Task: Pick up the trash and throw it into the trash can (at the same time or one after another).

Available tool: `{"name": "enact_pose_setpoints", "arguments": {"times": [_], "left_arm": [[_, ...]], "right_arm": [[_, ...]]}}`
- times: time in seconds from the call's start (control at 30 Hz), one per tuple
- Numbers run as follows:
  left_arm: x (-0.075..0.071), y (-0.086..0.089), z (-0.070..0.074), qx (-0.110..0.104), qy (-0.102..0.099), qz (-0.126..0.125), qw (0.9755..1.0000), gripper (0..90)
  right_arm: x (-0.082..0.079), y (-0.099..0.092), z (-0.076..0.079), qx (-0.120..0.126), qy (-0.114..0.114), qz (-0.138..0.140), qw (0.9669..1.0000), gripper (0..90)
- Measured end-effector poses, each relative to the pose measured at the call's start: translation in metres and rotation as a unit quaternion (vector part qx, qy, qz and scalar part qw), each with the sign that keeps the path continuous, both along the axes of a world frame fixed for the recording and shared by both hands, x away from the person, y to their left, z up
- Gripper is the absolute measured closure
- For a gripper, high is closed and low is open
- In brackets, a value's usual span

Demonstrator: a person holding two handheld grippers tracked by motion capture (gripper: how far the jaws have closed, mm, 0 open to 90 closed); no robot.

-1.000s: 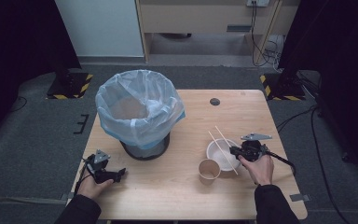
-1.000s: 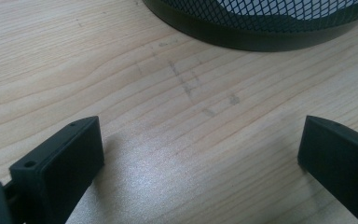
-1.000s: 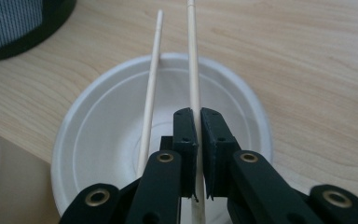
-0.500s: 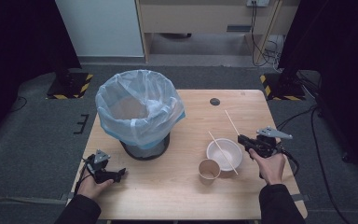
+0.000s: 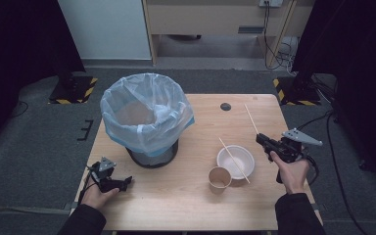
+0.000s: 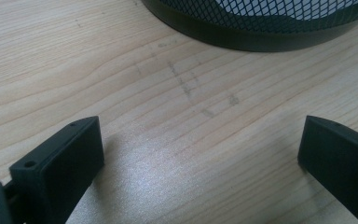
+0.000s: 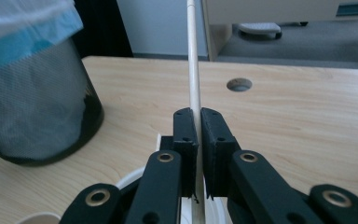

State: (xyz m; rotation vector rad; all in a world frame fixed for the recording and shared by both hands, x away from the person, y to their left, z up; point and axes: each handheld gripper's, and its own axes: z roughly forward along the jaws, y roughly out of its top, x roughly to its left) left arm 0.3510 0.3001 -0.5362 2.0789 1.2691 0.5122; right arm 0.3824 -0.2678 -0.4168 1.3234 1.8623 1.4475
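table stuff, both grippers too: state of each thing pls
right gripper: shut on a chopstick, lifted
left gripper: open, empty, low over the table
second chopstick: lying across the white bowl
paper cup: upright
bin: upright, bag-lined

Grey carpeted floor [image 5: 39,147], white panel [image 5: 105,29], wooden cabinet [image 5: 210,19] behind.

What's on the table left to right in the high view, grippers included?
Left gripper → lined bin → paper cup → white bowl → right gripper, shut on a chopstick.
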Motion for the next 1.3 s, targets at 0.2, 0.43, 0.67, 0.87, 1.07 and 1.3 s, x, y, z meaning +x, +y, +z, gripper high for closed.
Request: {"name": "enact_pose_setpoints", "arguments": {"times": [0.2,0.43,0.67,0.87,1.07,1.3], "left_arm": [[0.0,0.0,0.0,0.0,0.0,0.0,1.0,0.0],[0.0,-0.001,0.0,-0.001,-0.001,0.001,1.0,0.0],[0.0,-0.001,0.0,0.0,0.0,0.001,1.0,0.0],[0.0,-0.001,0.0,-0.001,-0.001,0.001,1.0,0.0],[0.0,-0.001,0.0,-0.001,0.0,0.001,1.0,0.0],[0.0,-0.001,0.0,0.0,0.0,0.001,1.0,0.0]], "right_arm": [[-0.002,0.0,0.018,0.026,-0.032,0.004,0.9992,85.7],[-0.003,0.006,0.041,0.056,-0.074,0.014,0.9956,85.7],[0.001,0.017,0.062,0.085,-0.116,0.022,0.9894,85.7],[0.007,0.028,0.08,0.092,-0.138,0.033,0.9856,85.8],[0.011,0.04,0.097,0.089,-0.152,0.046,0.9833,85.7],[0.017,0.055,0.113,0.09,-0.161,0.062,0.9809,85.7]]}}
